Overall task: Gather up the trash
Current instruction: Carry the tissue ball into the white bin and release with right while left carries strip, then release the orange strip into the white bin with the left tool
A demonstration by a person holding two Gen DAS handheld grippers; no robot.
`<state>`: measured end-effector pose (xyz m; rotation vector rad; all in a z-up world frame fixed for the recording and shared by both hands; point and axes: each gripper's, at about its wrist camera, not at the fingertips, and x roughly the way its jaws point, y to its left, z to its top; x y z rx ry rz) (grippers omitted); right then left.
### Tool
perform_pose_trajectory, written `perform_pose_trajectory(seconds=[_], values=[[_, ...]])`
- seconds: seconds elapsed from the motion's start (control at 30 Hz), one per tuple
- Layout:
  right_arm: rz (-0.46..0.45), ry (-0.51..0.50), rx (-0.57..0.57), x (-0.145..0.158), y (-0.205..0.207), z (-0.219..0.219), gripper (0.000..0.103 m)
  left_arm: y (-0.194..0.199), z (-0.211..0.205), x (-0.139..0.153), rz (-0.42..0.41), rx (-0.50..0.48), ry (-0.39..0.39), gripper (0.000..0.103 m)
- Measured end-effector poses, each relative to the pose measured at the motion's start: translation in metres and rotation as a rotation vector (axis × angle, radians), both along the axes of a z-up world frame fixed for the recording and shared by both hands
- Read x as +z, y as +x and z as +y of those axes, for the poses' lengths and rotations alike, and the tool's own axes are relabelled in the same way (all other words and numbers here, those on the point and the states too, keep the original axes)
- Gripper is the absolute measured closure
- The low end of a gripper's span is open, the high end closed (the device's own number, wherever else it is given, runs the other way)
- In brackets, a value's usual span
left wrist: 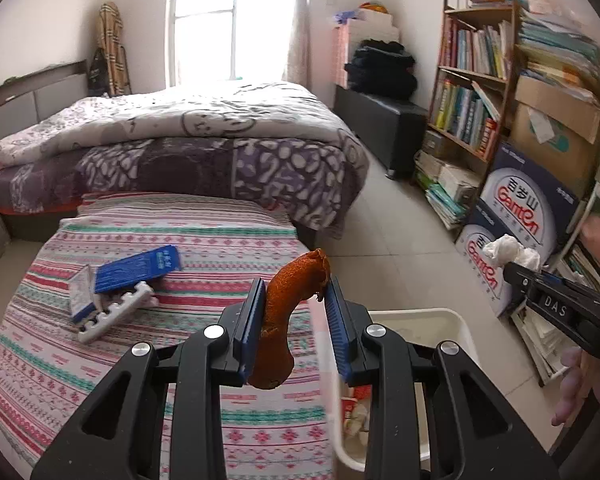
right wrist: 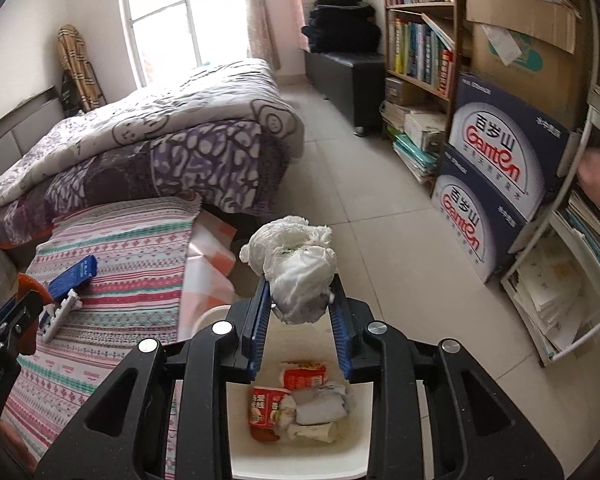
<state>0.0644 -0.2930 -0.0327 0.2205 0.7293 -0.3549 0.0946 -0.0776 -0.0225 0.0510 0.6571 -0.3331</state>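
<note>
My left gripper point(left wrist: 294, 294) is shut on an orange peel point(left wrist: 288, 312) and holds it above the striped cloth, just left of the white trash bin point(left wrist: 456, 320). My right gripper point(right wrist: 298, 292) is shut on a crumpled white tissue wad point(right wrist: 296, 268), held directly over the white bin point(right wrist: 300, 456). The bin holds red snack wrappers point(right wrist: 304, 376) and crumpled paper point(right wrist: 324, 404). The right gripper with its tissue point(left wrist: 512, 254) also shows at the right of the left wrist view.
A blue packet point(left wrist: 138, 268) and a white comb-like piece point(left wrist: 116, 312) lie on the striped cloth point(left wrist: 100, 360). A bed with quilts point(left wrist: 204, 140) stands behind. Bookshelves point(left wrist: 472, 80) and blue cartons point(right wrist: 496, 160) line the right side. Tiled floor point(right wrist: 360, 184) lies between.
</note>
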Motion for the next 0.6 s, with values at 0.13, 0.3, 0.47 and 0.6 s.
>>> perform_pose_trajectory(seconds=[0.13,0.3,0.47,0.6], values=[[-0.001,0.002,-0.029,0.000,-0.007,-0.013,0.060,-0.002,-0.019,-0.007,0.011,-0.038,0.009,0.072],[-0.017,0.023,-0.078,0.003,-0.017,-0.034,0.055,-0.006,-0.042,-0.016,0.032,-0.083,0.016,0.072],[-0.031,0.044,-0.119,0.004,-0.027,-0.053,0.051,-0.012,-0.065,-0.026,0.051,-0.133,0.029,0.072],[-0.045,0.048,-0.150,0.006,-0.034,-0.067,0.047,-0.017,-0.084,-0.035,0.066,-0.174,0.045,0.072]])
